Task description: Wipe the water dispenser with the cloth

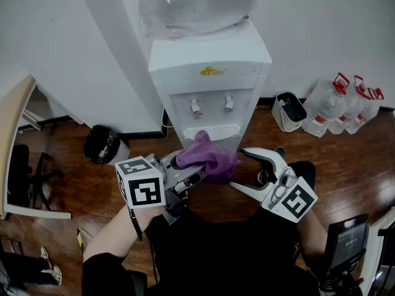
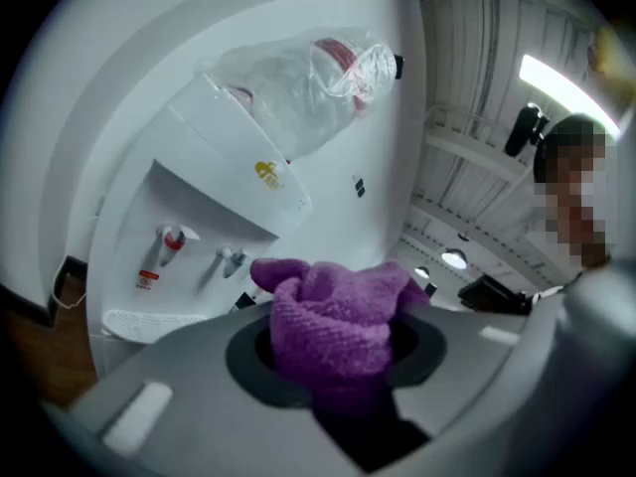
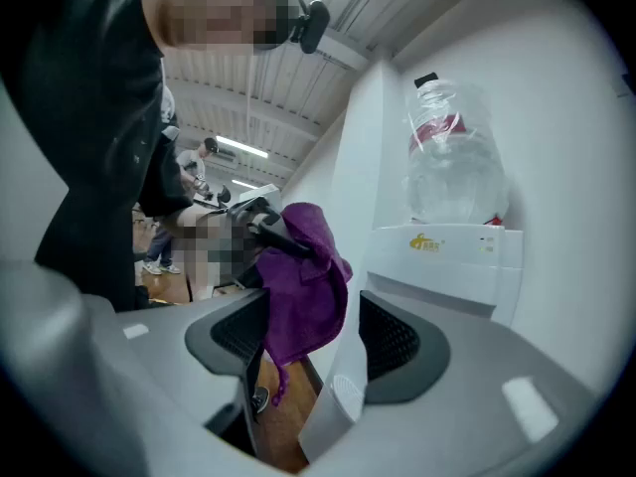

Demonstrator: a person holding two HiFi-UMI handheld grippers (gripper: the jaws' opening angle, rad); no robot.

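The white water dispenser [image 1: 210, 73] stands in front of me, with two taps [image 1: 212, 104] and a drip grille [image 1: 211, 131]. My left gripper [image 1: 191, 168] is shut on a bunched purple cloth [image 1: 207, 155], held just below the grille. In the left gripper view the cloth [image 2: 333, 321] fills the gap between the jaws, with the dispenser [image 2: 229, 177] behind it. My right gripper [image 1: 237, 167] stands open just right of the cloth, pads not touching it. In the right gripper view the cloth [image 3: 303, 286] hangs from the left gripper [image 3: 263, 229], beside the dispenser [image 3: 447, 256].
A clear bottle [image 1: 197, 2] sits on top of the dispenser. On the wooden floor are a black bin [image 1: 103, 143] at the left, a white bin [image 1: 289, 110] and several water jugs [image 1: 345, 103] at the right. A desk [image 1: 12, 122] and chair [image 1: 28, 177] stand far left.
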